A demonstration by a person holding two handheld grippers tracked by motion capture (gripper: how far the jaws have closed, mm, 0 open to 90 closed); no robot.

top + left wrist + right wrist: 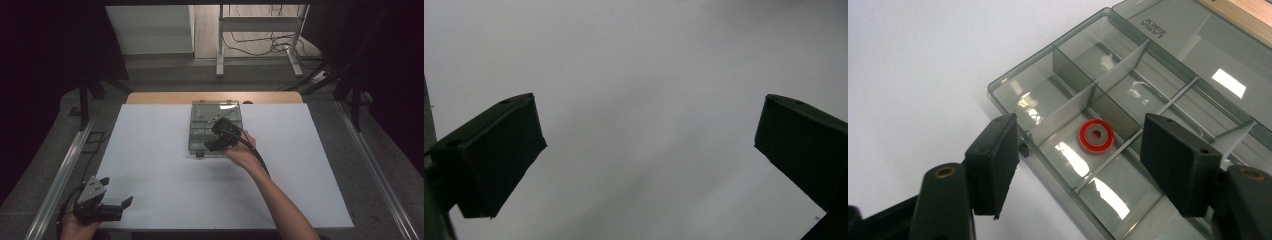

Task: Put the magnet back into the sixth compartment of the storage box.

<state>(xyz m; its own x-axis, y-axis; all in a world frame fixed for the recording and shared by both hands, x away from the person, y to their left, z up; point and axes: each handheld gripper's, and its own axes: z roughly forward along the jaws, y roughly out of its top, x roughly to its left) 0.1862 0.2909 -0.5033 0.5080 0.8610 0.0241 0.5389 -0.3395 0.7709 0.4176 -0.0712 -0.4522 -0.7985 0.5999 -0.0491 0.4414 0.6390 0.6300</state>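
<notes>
Dim workroom around a white-topped table

A white table [165, 190] stood on grey floor [165, 75]; beyond it, metal stand legs [220, 50] and loose cables [265, 45] lay under dark side curtains [45, 60].

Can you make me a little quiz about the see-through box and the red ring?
1. True or false: the red ring lies in a compartment of the clear box.
2. What stands between the jaws of the left gripper? A) a ring B) nothing, just bare white table C) a box lid
3. Does the right gripper pinch the red ring?

Key:
1. True.
2. B.
3. No. Its jaws stand apart above the box, and the ring lies loose on the compartment floor.
</notes>
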